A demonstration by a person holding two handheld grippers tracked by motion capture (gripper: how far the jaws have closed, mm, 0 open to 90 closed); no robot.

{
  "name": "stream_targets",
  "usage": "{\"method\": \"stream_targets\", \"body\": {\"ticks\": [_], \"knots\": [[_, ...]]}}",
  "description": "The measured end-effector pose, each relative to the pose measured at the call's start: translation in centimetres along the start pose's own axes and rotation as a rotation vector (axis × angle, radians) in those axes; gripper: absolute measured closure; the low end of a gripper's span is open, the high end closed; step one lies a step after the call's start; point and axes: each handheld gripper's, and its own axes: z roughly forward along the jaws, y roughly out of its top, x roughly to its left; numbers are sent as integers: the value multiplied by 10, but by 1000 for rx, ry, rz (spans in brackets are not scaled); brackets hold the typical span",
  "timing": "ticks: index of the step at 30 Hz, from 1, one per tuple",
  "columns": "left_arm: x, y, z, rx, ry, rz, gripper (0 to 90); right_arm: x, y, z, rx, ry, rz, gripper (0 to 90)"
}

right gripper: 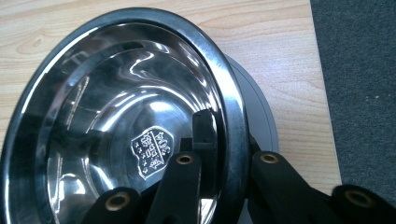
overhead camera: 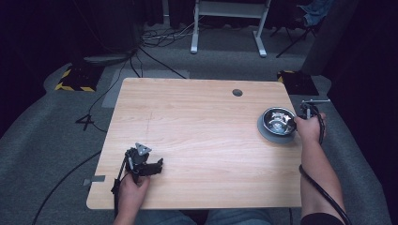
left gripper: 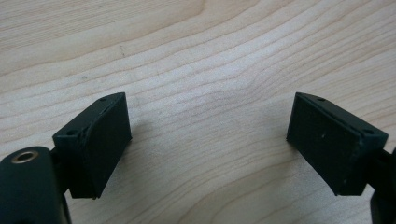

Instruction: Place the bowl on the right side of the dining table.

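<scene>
Resting near the right edge of the pale wood-grain table [overhead camera: 197, 122], a shiny round stainless-steel bowl [overhead camera: 279, 120] is seen in the high view, seated on a flat grey round base [overhead camera: 266, 131] that juts out beyond its rim on the near and left sides. The right gripper [overhead camera: 300, 120] is held at the bowl's right rim, with the person's right hand [overhead camera: 309, 129] wrapped around its body and a black cable [overhead camera: 324, 192] trailing back along the forearm. In the right gripper view the bowl's rim [right gripper: 232, 116] is straddled by the two black jaws, one inside the polished hollow and the other outside against the wall, so that the rim is clamped between them. An embossed crest [right gripper: 152, 152] is visible on the bowl's floor, just beside the inner jaw. Beyond the bowl, the table's right edge and dark grey carpet [right gripper: 359, 93] are shown. The left gripper [overhead camera: 143, 165] is held low over the near left part of the table, well apart from the bowl, by the left hand [overhead camera: 133, 187]. In the left gripper view its jaws are spread wide, with bare wood between the black pads [left gripper: 107, 144], and nothing is grasped.
</scene>
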Motion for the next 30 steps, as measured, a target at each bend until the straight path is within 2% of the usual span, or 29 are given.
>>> {"method": "stream_targets", "body": {"ticks": [3,6,9,14,22,23,30], "knots": [[0,0,0,1,-2,0,136,-2,-1,2,-6,9,10,789],[0,0,0,1,-2,0,136,-5,-2,1,-8,-28,-3,744],[0,0,0,0,-1,0,136,-9,-3,-1,-24,-26,13,691],[0,0,0,0,0,0,136,-14,-2,-7,-48,-35,0,628],[0,0,0,0,0,0,136,-13,1,-23,-108,-27,-16,572],[0,0,0,-1,1,0,136,-13,1,-25,-121,-27,-34,567],[0,0,0,2,-2,1,136,-9,5,-44,-161,-30,-62,556]]}}
